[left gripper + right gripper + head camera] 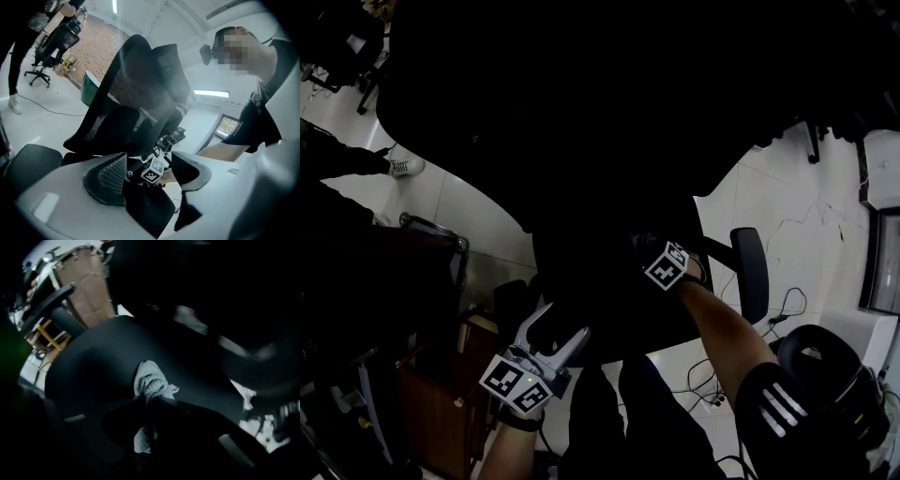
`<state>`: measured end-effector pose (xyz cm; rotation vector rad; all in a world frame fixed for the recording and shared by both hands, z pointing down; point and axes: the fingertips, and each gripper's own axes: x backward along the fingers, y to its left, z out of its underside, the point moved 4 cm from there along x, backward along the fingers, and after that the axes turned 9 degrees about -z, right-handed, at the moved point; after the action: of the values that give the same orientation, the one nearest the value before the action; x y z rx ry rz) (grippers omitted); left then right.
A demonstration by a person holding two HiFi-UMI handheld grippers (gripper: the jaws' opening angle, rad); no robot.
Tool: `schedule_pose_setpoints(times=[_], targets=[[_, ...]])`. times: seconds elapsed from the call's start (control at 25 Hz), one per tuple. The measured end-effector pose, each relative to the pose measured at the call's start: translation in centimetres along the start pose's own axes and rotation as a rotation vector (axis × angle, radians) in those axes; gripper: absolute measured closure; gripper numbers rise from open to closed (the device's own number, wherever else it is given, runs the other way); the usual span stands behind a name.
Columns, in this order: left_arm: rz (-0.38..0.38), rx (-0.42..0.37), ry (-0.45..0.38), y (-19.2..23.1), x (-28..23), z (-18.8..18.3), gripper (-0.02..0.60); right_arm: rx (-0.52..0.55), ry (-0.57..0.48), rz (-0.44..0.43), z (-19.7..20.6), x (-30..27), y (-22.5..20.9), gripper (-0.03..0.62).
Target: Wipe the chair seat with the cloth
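The black chair seat [93,362] fills the right gripper view. A grey cloth [151,382] lies bunched on it, and my right gripper [149,401] is shut on the cloth, pressing it to the seat. In the dark head view only that gripper's marker cube [667,265] shows over the seat [609,314]. My left gripper [555,330] hangs open at the seat's near left edge and holds nothing. In the left gripper view its open pads [110,178] frame the right gripper's marker cube [153,171] below the mesh chair back [140,84].
The chair's armrest [751,272] stands right of the seat. Another black chair [830,375] is at the lower right, with cables [787,309] on the white floor. A brown cabinet [431,375] stands close on the left. A person [262,108] stands to the right.
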<state>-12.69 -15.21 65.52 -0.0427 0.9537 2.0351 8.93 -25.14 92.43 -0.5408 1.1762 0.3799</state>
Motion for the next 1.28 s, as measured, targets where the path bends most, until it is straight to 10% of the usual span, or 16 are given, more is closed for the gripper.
schedule_pose_setpoints(times=[0.32,0.92,1.28], targets=[[0.015,-0.011,0.003,-0.8,-0.2,-0.4,0.261,-0.152,0.003,0.169,5.1,5.0,-5.3,0.565],[-0.031,-0.004,0.012,0.3,2.5,1.2,0.261,0.191,-0.126,-0.308,-8.7,-3.9,22.4,0.563],[-0.008,0.001,0.017,-1.0,2.0,2.0,0.261,0.159,-0.003,-0.176,2.0,-2.3,13.8,0.565]])
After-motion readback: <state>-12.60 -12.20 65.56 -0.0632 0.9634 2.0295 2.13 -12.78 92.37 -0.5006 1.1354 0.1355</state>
